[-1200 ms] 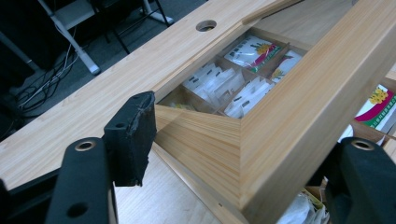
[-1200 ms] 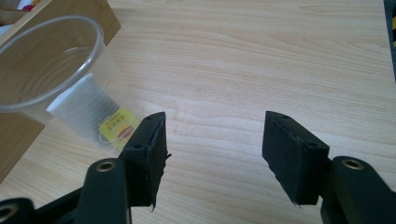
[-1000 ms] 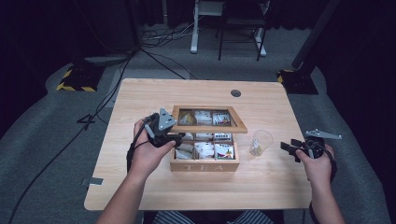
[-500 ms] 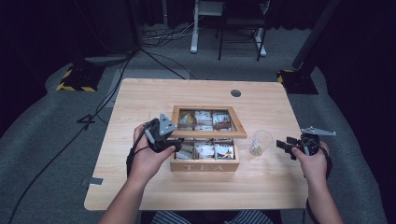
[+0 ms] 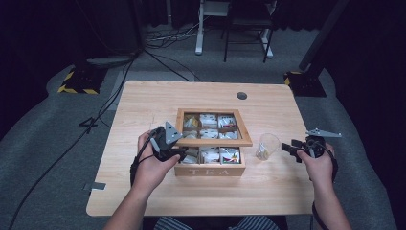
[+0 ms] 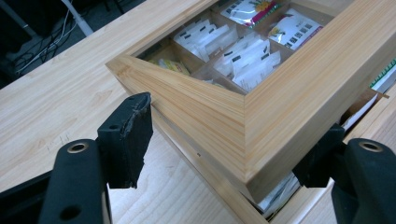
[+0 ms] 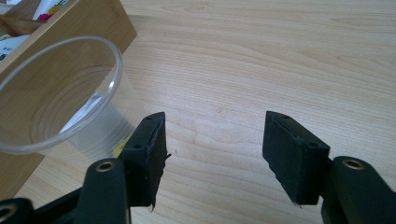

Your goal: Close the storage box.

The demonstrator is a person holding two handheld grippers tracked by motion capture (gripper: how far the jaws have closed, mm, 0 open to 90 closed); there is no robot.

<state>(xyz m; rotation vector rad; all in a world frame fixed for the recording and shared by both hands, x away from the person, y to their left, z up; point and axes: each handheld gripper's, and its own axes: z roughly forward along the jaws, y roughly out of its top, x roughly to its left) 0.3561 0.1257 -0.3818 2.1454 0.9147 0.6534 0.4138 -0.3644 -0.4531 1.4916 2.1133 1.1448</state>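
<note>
Pale wood covers the desk (image 5: 143, 105), seen from above with a person's forearms reaching in from the near edge. On the left, the left hand (image 5: 151, 165) holds the left hand-held gripper (image 5: 178, 152) at the near-left corner of a wooden tea box (image 5: 210, 168). The box's framed lid (image 5: 215, 142) is raised off the base, and its near-left corner sits between this hand-held gripper's jaws. In the left gripper view, the jaws are spread either side of that lid corner (image 6: 243, 135): the left pad (image 6: 128, 135) stands just clear of the wood, while the right pad is half hidden behind the frame, so whether it touches cannot be told. The jaws look released rather than clenched. Through the lid's opening and beneath its edge, paper tea bag packets (image 6: 243, 60) lie in the box's compartments.

Just right of the box, between it and the right hand-held gripper, stands a clear plastic cup (image 5: 267, 145) with something small and yellowish at its bottom. Farther right, the right hand (image 5: 317, 164) holds the right hand-held gripper (image 5: 288, 149), pointed toward the cup. In the right gripper view its jaws (image 7: 212, 149) are spread wide over bare desk, released and grasping nothing, with the cup (image 7: 60, 107) just beyond and beside the left jaw, upright.
</note>
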